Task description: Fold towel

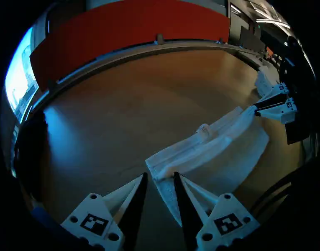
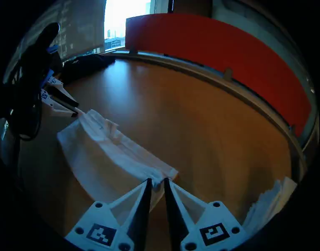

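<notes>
Both grippers were pinching opposite ends of the one white towel point(image 1: 214, 146), which stretched between them in a long, loosely folded band over the wooden table point(image 1: 130, 104). The left gripper point(image 1: 160, 175) pointed forward along its two fingers. They stood close together with the towel's corner and a strip of cloth caught in the narrow gap. In the right gripper view it sat at the towel's far end, turned on its side with one finger above the other and the tips meeting on the cloth. A dark shape behind it was too dim to make out. The right gripper point(image 2: 157, 182) was posed the same way, its fingers nearly touching and clamped on the towel's near corner.

There were two grippers, one held towel, one stack of white cloths point(image 2: 268, 205), one dark bundle point(image 2: 86, 62), one red panel point(image 2: 218, 50) and one bright window point(image 2: 122, 19).

The towel's lower layer hung down in a broad sheet; whether it touched the wood could not be told. Beyond the towel a wide stretch of bare table ran to a curved rim under the red panel. The cloth stack lay near the towel's right-gripper end, by the table's edge. The dark bundle lay well beyond the towel's other end, below the window.
</notes>
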Demonstrator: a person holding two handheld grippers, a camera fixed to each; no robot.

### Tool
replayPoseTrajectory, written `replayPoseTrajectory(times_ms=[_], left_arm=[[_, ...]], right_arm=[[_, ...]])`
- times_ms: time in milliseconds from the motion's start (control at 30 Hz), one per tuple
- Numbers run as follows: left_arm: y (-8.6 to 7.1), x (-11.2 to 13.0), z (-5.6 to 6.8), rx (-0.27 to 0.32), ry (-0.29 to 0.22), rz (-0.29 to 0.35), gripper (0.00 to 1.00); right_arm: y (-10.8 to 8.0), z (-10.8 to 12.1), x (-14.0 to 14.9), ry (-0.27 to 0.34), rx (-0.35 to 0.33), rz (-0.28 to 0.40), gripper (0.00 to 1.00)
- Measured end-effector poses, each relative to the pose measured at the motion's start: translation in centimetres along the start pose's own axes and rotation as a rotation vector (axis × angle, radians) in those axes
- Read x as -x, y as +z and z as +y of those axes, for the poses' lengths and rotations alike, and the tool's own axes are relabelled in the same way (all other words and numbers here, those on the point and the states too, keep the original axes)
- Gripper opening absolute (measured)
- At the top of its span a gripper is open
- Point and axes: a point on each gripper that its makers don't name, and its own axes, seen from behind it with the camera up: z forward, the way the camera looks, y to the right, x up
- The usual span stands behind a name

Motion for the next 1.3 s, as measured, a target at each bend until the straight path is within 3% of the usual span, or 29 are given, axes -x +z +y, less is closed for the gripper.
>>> replayPoseTrajectory(times_ms=[367,400,500,567,900,1300], left_arm=[[-0.4,0.0,-1.2,-0.028,-0.019,0.007,0.53],[-0.4,0.0,-1.2,-0.029,-0.020,0.007,0.64],[-0.6,0.1,-1.2,-0.026,-0.024,0.005,0.93],[-0.7,0.3,-1.1,-0.023,-0.027,0.002,0.97],[-1.8,0.8,-0.6,-0.013,-0.048,0.008,0.97],[-4.2,2.2,0.1,-0.013,-0.069,0.021,0.97]], right_arm=[[-0.1,0.6,-0.5,0.002,0.027,0.004,0.34],[-0.2,0.7,-0.5,0.004,0.030,0.004,0.39],[-0.4,0.7,-0.6,0.009,0.036,0.006,0.73],[-0.6,0.6,-0.6,0.011,0.039,0.009,0.82],[-1.8,-0.3,-0.4,0.028,0.039,0.021,0.83],[-4.2,-1.5,0.5,0.024,0.039,0.030,0.83]])
